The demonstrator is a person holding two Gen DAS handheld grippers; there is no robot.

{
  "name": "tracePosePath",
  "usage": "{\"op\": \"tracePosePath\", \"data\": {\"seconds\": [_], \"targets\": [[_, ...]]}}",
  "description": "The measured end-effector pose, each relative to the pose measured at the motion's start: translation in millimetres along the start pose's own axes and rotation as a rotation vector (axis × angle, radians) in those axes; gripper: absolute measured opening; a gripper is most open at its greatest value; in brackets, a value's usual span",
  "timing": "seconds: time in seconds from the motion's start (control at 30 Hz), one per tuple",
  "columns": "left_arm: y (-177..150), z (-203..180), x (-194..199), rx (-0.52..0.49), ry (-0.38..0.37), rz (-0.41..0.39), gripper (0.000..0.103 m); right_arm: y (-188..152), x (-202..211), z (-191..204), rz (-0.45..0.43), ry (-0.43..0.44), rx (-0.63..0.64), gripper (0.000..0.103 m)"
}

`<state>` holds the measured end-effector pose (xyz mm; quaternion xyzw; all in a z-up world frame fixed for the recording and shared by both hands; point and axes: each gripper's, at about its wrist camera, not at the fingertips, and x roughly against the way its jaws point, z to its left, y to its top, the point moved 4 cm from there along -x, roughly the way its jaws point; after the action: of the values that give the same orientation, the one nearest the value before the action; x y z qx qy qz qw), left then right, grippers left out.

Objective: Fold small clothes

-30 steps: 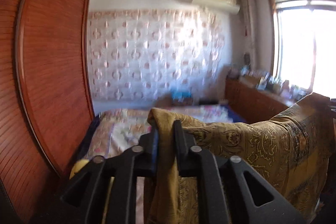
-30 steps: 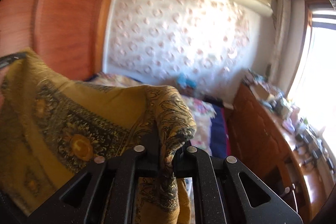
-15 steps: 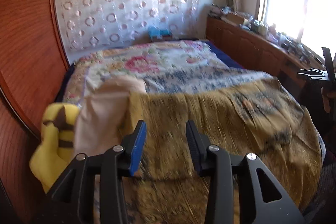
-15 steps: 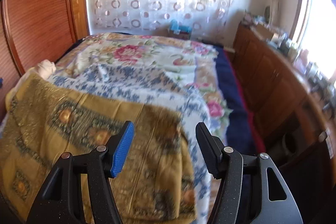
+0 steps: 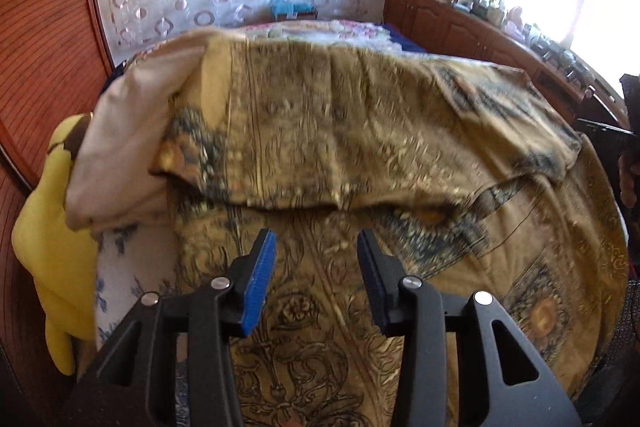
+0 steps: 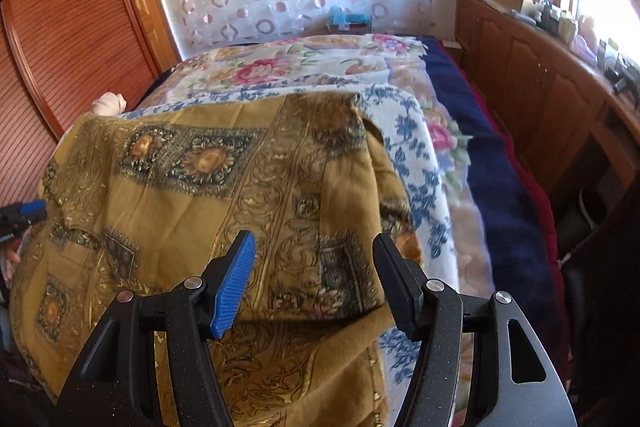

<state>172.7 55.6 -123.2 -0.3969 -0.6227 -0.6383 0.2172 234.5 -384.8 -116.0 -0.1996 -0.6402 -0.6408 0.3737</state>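
An ochre cloth (image 5: 340,131) with dark floral print lies on the bed, its upper layer folded over the lower one. My left gripper (image 5: 315,239) hovers just above the lower layer near the folded layer's edge, jaws opening, nothing between its blue pads. In the right wrist view the same cloth (image 6: 224,187) spreads to the left, and my right gripper (image 6: 316,239) stands open over its near right corner, holding nothing. The left gripper's tip (image 6: 24,211) shows at that view's left edge.
The bed carries a floral blanket (image 6: 420,155) and a dark blue cover (image 6: 500,167). A white cloth (image 5: 132,131) and a yellow plush toy (image 5: 44,247) lie at the left by the wooden wardrobe (image 6: 60,47). A cluttered wooden cabinet (image 6: 540,87) runs along the right.
Both grippers were shut on raised corners of the ochre cloth; they have let go and sunk toward the bed. The cloth now lies folded on the blanket.
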Motion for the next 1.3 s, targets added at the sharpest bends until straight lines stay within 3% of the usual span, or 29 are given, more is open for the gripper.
{"op": "tracePosePath", "data": {"seconds": [0.23, 0.47, 0.8, 1.13, 1.3], "targets": [[-7, -8, -6, -0.042, 0.031, -0.01, 0.043, -6, -6, 1, -0.002, -0.004, -0.008, 0.062], [-10, -5, -7, -0.048, 0.023, -0.012, 0.05, -19, 3, -7, 0.0, -0.03, -0.01, 0.063], [-9, -6, -7, -0.048, 0.022, -0.012, 0.051, -44, 13, -30, 0.0, -0.066, -0.04, 0.062], [-10, -6, -7, -0.047, 0.022, -0.012, 0.051, -34, 6, -17, -0.015, -0.042, -0.023, 0.062], [-10, -6, -7, -0.047, 0.022, -0.012, 0.051, -20, 14, -6, -0.063, -0.038, -0.002, 0.061]]}}
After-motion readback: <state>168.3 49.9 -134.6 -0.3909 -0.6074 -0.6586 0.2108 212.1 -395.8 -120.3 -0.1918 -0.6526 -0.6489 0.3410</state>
